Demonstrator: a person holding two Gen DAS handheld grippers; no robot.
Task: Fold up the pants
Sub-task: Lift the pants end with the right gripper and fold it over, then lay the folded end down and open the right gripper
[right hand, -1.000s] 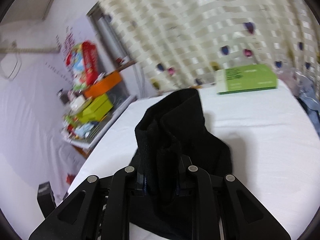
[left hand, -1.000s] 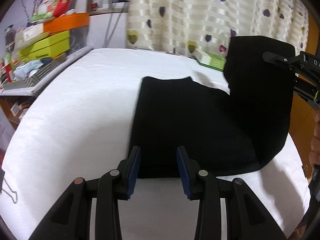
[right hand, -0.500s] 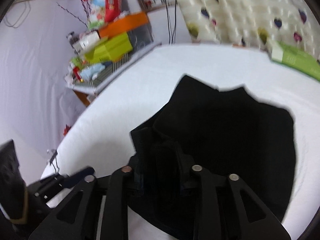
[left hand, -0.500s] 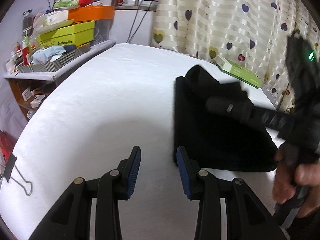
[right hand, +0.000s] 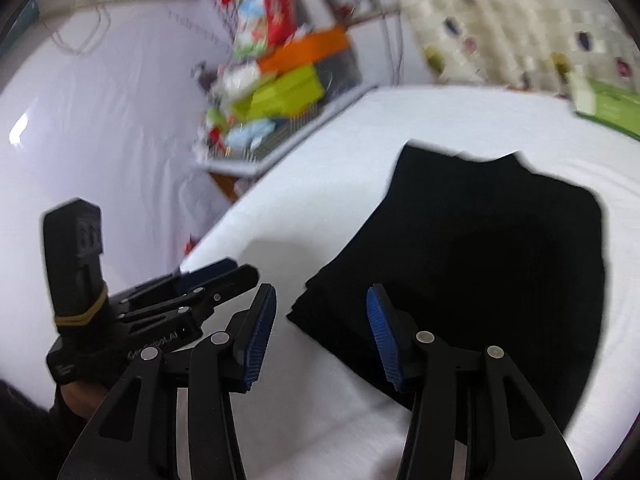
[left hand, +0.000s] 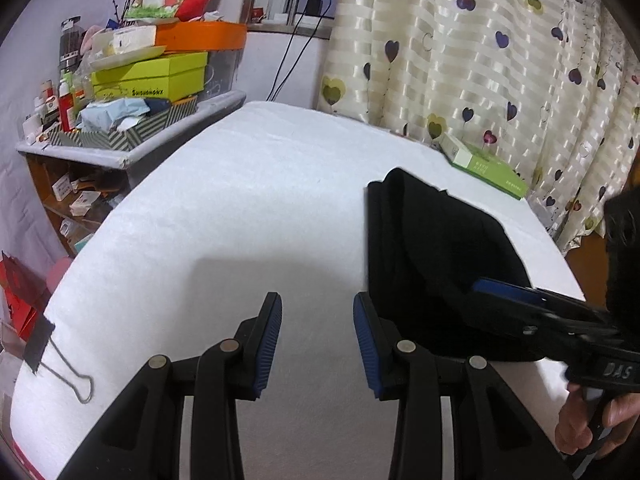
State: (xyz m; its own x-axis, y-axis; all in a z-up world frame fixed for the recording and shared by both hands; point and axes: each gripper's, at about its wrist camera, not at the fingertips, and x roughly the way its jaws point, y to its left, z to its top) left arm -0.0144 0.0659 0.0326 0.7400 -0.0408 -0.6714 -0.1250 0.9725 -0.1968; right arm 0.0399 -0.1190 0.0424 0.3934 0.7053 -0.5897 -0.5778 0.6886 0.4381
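Your right gripper (right hand: 320, 328) has let go of the black pants (right hand: 480, 264) it clamped half a second ago; its jaws now stand apart and empty over the near corner of the folded cloth. Your left gripper (left hand: 318, 340) also gapes open, empty, above bare white table (left hand: 224, 240) just left of the pants. A green box (left hand: 484, 168) lies beyond, by the heart-print curtain (left hand: 480, 60).
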